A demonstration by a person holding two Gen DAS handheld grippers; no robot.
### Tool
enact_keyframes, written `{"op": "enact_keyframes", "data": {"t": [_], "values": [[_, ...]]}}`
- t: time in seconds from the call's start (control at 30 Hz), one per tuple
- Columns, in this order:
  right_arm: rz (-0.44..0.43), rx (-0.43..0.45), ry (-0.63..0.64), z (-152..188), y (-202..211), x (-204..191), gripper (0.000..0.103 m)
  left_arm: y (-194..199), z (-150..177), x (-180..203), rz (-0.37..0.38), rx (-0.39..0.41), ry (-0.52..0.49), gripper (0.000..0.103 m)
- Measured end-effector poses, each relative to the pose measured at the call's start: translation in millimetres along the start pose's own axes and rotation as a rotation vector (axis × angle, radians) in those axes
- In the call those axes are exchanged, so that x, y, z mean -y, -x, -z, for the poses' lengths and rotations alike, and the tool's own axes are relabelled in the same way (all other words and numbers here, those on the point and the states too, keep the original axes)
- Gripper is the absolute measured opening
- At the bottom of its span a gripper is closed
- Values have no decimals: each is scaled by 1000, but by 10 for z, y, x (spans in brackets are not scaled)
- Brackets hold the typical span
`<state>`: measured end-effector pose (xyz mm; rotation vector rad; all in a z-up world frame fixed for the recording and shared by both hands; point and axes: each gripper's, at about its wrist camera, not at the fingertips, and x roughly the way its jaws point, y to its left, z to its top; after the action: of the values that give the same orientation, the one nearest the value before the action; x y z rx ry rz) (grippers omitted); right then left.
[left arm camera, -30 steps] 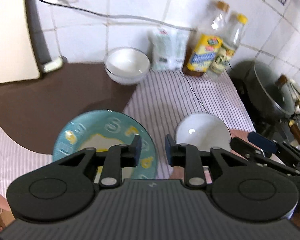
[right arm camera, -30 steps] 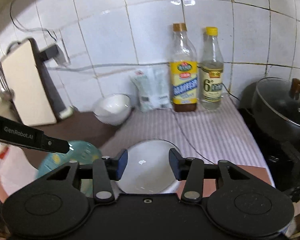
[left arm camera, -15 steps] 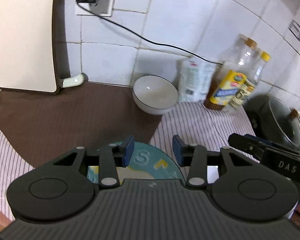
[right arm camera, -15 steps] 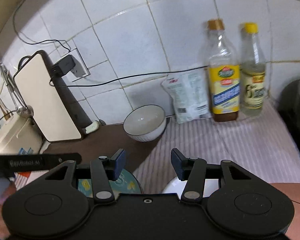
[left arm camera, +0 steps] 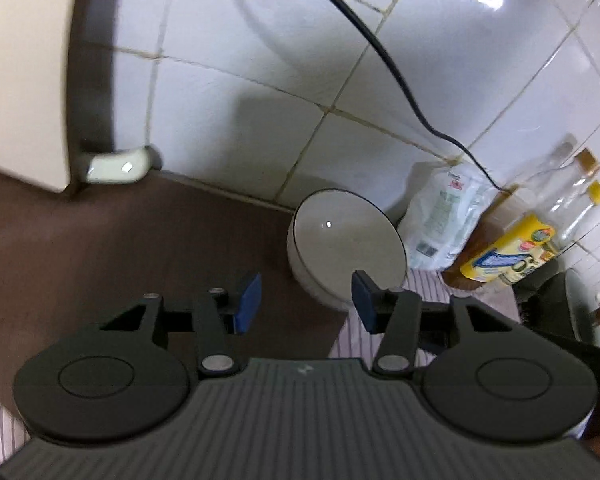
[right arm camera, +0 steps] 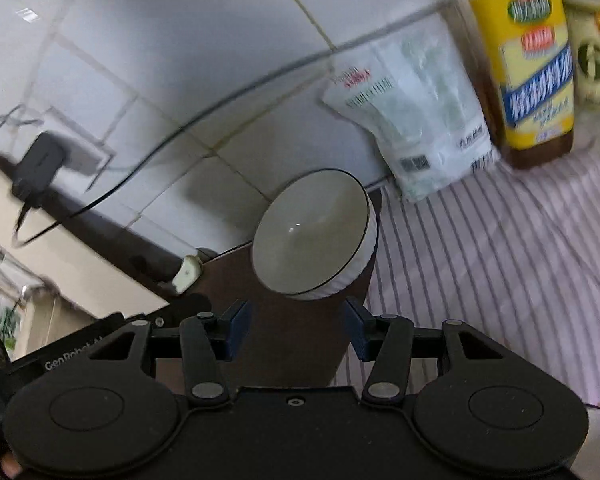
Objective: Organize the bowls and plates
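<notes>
You've swung both grippers off the blue lettered plate and the near white bowl that filled your views a second ago; neither shows now, apart from a pale rim sliver at 5 o'clock in the right view that may be that bowl. That leaves the far round white ceramic bowl with a thin dark rim line (left arm camera: 346,246) as your likely next pick.

In the left view it sits at about 1 o'clock from the left gripper (left arm camera: 306,306), whose blue-padded jaws are opening with nothing between them. In the right view the bowl (right arm camera: 314,234) lies at 12 o'clock, just beyond the right gripper (right arm camera: 296,330), its jaws apart and empty.

The bowl is glazed, glossy and ribbed on its outer wall, so judge it slippery and grip over the rim. It rests at the edge of a matte brown mat (left arm camera: 100,248), beside the pink-striped cloth (right arm camera: 500,264), near the white tiled wall (left arm camera: 440,60). At 2 o'clock of it leans a crinkly clear plastic packet (right arm camera: 416,120), then a yellow-labelled glass bottle of brown liquid (right arm camera: 532,76). A black cable (left arm camera: 384,56) hangs above.
</notes>
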<state>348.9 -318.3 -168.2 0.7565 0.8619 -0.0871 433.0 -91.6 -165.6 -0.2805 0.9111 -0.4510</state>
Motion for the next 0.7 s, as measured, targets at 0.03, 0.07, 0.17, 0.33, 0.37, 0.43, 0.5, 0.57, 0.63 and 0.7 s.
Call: {"op": "enact_keyframes", "data": {"t": [0.03,0.07,0.17,0.33,0.37,0.43,0.5,0.57,0.63,0.7], "values": [[16,0,-4,-24,-60,7,57,-74,-39,23,-12,-2,-28,49],[31,-3,-17,-45,-109,16,57,-144,-72,40,-30,-5,-49,49],[69,-6,-50,-114,-238,45,57,-360,-153,49,-40,-36,-72,49],[133,1,-37,-206,-420,35,56,-661,-201,25,-53,-109,-53,50],[130,3,-57,-222,-447,58,56,-705,-207,21,-51,-119,-48,49],[128,5,-85,-265,-503,94,56,-777,-218,10,-63,-138,-38,47],[166,40,-91,-294,-528,96,56,-821,-215,9,-69,-144,-37,46],[198,74,-87,-313,-544,89,56,-858,-217,20,-81,-152,-42,46],[215,79,-90,-340,-574,102,53,-884,-214,24,-86,-160,-36,45],[233,84,-71,-366,-606,92,37,-911,-205,17,-80,-174,-19,35]]}}
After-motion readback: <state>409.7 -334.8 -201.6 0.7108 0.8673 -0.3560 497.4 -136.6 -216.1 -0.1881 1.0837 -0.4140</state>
